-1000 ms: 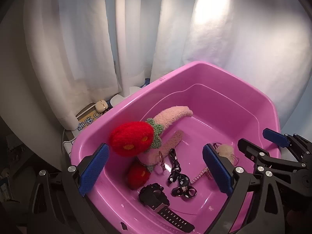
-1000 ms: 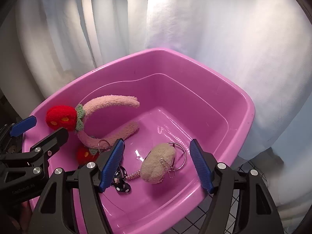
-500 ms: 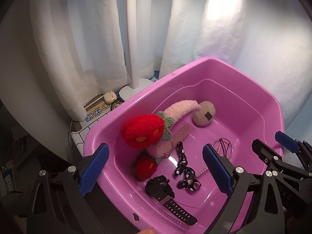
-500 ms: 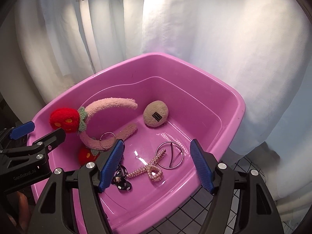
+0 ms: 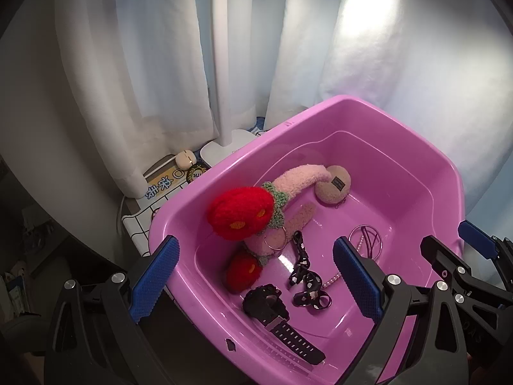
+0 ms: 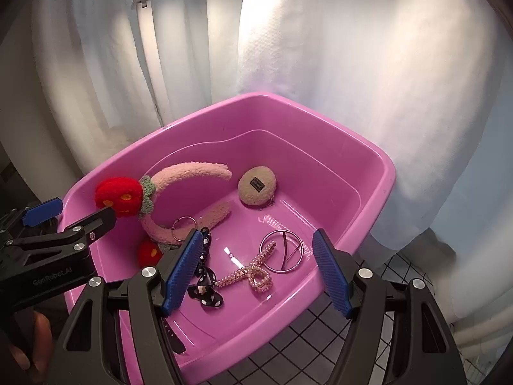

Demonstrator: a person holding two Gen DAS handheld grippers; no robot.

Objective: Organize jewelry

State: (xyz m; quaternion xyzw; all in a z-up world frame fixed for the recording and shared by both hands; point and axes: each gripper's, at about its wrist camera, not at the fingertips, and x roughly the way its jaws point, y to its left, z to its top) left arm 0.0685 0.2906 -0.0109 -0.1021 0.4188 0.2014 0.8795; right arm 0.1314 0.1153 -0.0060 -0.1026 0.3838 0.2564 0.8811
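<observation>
A pink plastic tub (image 5: 378, 114) (image 6: 368, 147) holds the jewelry. Inside lie a fuzzy pink headband with red strawberries (image 5: 243, 211) (image 6: 189, 173), a beige plush pouch (image 5: 333, 184) (image 6: 257, 185), a black watch (image 5: 272, 311), a black polka-dot bow (image 5: 304, 285) (image 6: 205, 288), a pearl bow clip (image 6: 253, 272) and a thin metal ring hoop (image 6: 282, 252) (image 5: 365, 240). My left gripper (image 5: 253, 282) is open and empty above the tub's near rim. My right gripper (image 6: 256, 272) is open and empty above the pearl clip.
White curtains hang behind the tub. A white lamp post and base (image 5: 224, 147) stand behind it on the left, beside a small beige object (image 5: 185, 159) and a printed card. The tub sits on a black-and-white grid cloth (image 6: 320, 337).
The beige pouch left my right gripper and now lies at the tub's far side. Both grippers have drawn back and up from the tub.
</observation>
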